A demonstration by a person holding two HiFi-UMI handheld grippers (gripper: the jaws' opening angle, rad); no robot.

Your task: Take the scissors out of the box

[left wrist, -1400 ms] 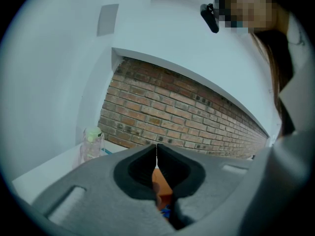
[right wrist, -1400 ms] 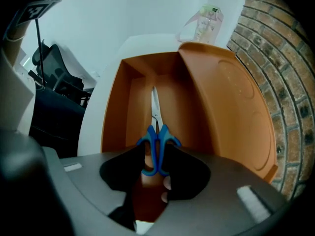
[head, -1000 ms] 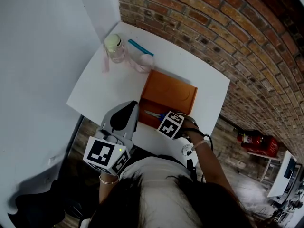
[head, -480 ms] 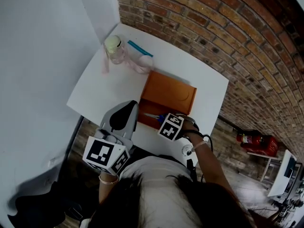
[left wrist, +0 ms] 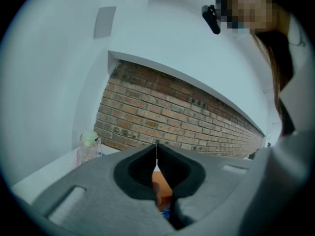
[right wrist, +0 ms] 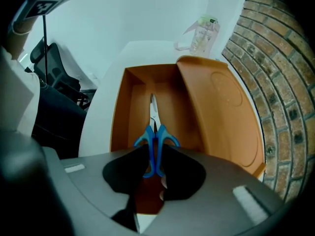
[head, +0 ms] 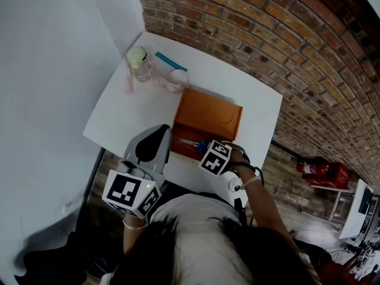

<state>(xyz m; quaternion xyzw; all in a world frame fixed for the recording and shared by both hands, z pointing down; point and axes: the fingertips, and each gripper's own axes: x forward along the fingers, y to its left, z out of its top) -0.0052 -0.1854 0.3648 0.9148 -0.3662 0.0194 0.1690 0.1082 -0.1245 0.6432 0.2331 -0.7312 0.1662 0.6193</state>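
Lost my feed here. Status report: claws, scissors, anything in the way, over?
Right claw shut on scissors, by the handles, inside open box. Left claw shut, empty, beside box. Scissors not yet lifted out. Nothing blocking.

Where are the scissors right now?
In the right gripper view, the scissors lie inside the open orange box, their blue handles gripped between the right gripper's jaws.

desk (head: 127, 108): white, square top | near edge: open orange box (head: 209, 113), lid tipped back | far corner: clear bottle (head: 139, 64), pale green cap; pink strap (head: 129, 83); teal stick (head: 171, 62)
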